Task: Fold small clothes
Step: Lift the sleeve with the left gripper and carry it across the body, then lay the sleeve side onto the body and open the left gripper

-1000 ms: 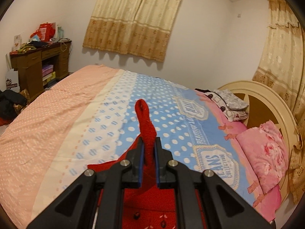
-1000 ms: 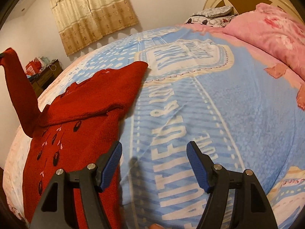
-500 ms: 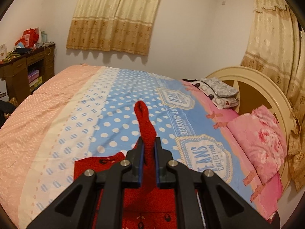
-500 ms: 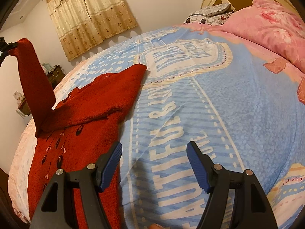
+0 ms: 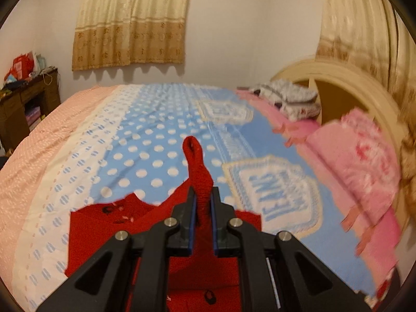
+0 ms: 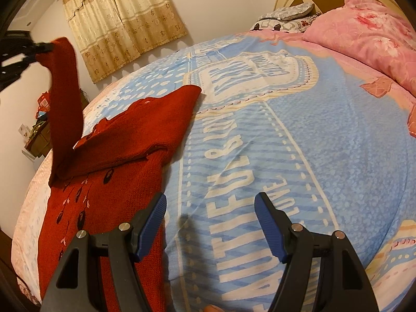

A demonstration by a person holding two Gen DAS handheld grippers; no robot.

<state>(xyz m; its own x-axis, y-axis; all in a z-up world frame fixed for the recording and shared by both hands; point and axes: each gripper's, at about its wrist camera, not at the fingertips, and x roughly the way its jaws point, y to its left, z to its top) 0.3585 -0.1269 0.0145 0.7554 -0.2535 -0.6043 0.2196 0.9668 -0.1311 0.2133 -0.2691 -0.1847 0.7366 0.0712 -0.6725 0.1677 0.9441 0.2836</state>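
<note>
A small red knitted sweater [image 6: 104, 182] with dark embroidered motifs lies on the blue patterned bedspread [image 6: 299, 143]. One sleeve [image 6: 161, 119] is folded across its chest. My left gripper [image 5: 201, 202] is shut on the cuff of the other sleeve [image 5: 197, 166] and holds it up high above the garment; this raised sleeve [image 6: 66, 91] and the left gripper [image 6: 39, 48] show at the upper left of the right wrist view. My right gripper [image 6: 210, 221] is open and empty, low over the bedspread just right of the sweater's body.
Pink floral pillows [image 6: 364, 26] and a folded grey cloth [image 5: 288, 98] lie by the cream headboard [image 5: 364, 83]. A dark wooden dresser [image 5: 23, 104] with clutter stands left of the bed. Curtains [image 5: 130, 20] hang on the far wall.
My left gripper has carried the held sleeve up and over toward the sweater's body, so more of the red garment lies below it. My right gripper has stayed open in about the same place.
</note>
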